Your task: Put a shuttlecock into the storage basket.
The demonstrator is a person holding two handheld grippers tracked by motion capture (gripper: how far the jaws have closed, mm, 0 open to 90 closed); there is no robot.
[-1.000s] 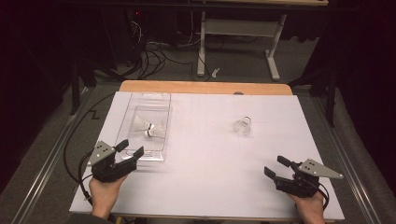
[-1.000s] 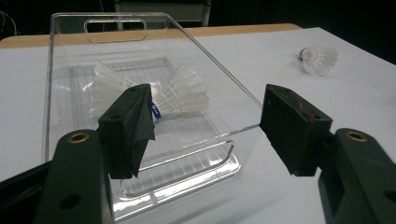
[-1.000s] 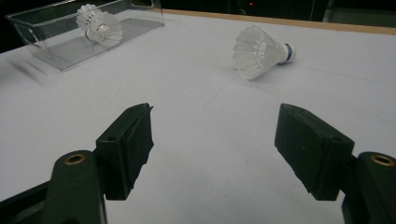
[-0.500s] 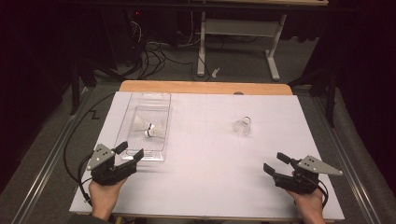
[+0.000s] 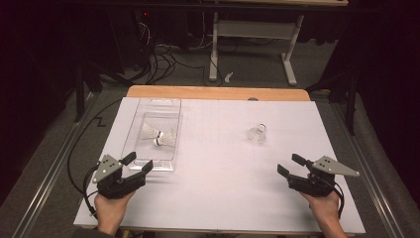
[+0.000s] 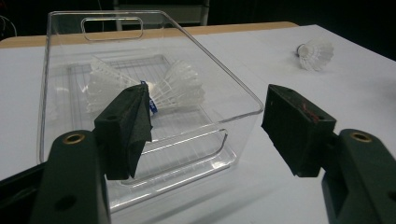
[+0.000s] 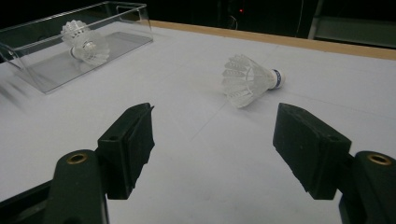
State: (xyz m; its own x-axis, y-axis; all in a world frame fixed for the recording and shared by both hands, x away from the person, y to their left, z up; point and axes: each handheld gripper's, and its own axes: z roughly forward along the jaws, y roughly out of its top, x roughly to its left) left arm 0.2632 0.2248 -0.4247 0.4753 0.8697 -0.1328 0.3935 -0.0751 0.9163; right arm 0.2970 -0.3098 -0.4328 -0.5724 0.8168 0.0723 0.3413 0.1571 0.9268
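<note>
Lying alone on the table (image 5: 218,198), one shuttlecock (image 5: 257,134) waits; two sit in the clear box (image 5: 171,106). Both tongs, left (image 5: 136,164) and right (image 5: 289,165), gape wide, holding nothing.

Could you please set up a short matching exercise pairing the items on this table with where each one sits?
Things:
1. loose shuttlecock
2. two shuttlecocks
3. left tongs
4. right tongs

Places:
A. open, at the clear box's near end
B. inside the clear box
C. on its side on the white sheet
D. open, at the table's near right

Pairs: 1-C, 2-B, 3-A, 4-D
</note>
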